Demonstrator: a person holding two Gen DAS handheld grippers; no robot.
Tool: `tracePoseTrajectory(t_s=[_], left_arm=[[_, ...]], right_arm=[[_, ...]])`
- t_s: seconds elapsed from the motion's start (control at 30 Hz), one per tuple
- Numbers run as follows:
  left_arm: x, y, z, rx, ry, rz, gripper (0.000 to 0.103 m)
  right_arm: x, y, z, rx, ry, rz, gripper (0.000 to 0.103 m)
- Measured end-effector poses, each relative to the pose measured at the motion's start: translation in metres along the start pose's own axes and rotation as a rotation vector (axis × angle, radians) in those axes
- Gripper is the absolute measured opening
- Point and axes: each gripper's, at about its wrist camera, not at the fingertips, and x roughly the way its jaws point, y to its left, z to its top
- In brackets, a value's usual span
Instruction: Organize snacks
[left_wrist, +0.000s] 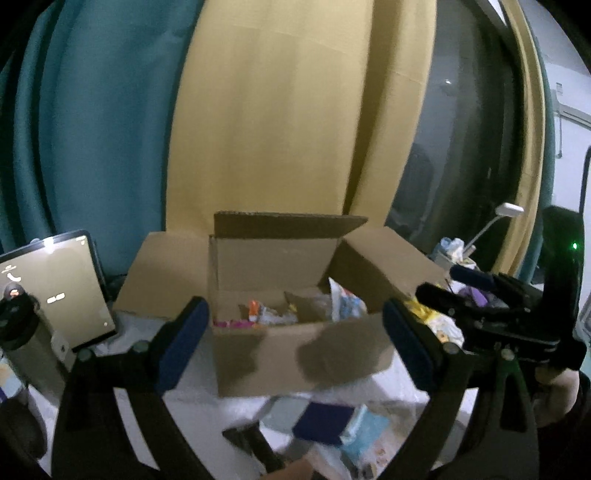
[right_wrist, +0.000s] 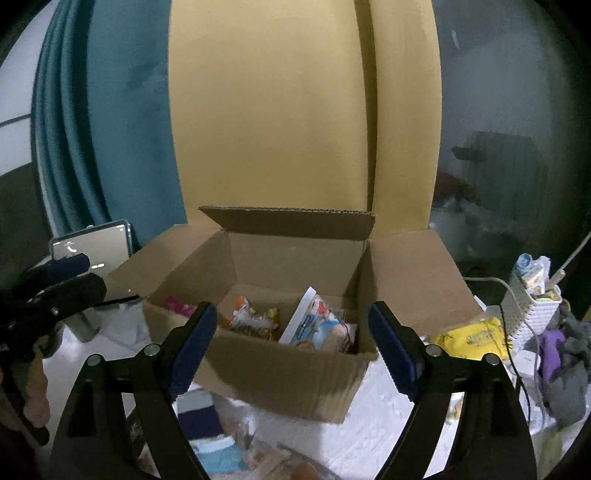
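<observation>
left claw (left_wrist: 295, 343): I held it spread wide, nothing gripped | right claw (right_wrist: 291, 349): I held it wide too, empty, angled slightly downward

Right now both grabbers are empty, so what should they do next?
Probably send the right gripper to the yellow packet lying outside the cardboard box, to the right. Both it and the left gripper are open and hold nothing, and other snacks already sit inside the box.

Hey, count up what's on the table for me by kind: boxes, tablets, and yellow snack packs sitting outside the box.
Cardboard boxes: 1, flaps open, snacks inside
Tablets: 1, propped left of the box
Yellow snack packs outside the box: 1, to its right
Total: 3
</observation>
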Motion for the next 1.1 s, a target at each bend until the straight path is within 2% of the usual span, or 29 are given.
tracePoseTrajectory(t_s=[0.37,0.57,0.83,0.97,1.1], left_arm=[[-0.047,-0.023,-0.041,-0.019,0.035,-0.048,0.096],[-0.071,-0.036,-0.064,-0.018,0.056,-0.051,0.096],[-0.085,-0.043,-0.108,-0.041,0.124,-0.022,0.096],[-0.090,-0.046,-0.130,-0.062,0.160,-0.012,0.096],[-0.095,-0.043,-0.154,-0.106,0.182,0.035,0.096]], right_arm=[[-0.054,0.019,-0.029,-0.008,-0.009,-0.017,0.086],[-0.081,0.023,-0.052,-0.004,0.005,-0.016,0.086],[-0.114,0.025,-0.093,0.010,0.036,-0.013,0.086],[-0.125,0.027,-0.120,0.014,0.078,0.018,0.086],[-0.130,0.030,-0.148,0.009,0.130,0.051,0.086]])
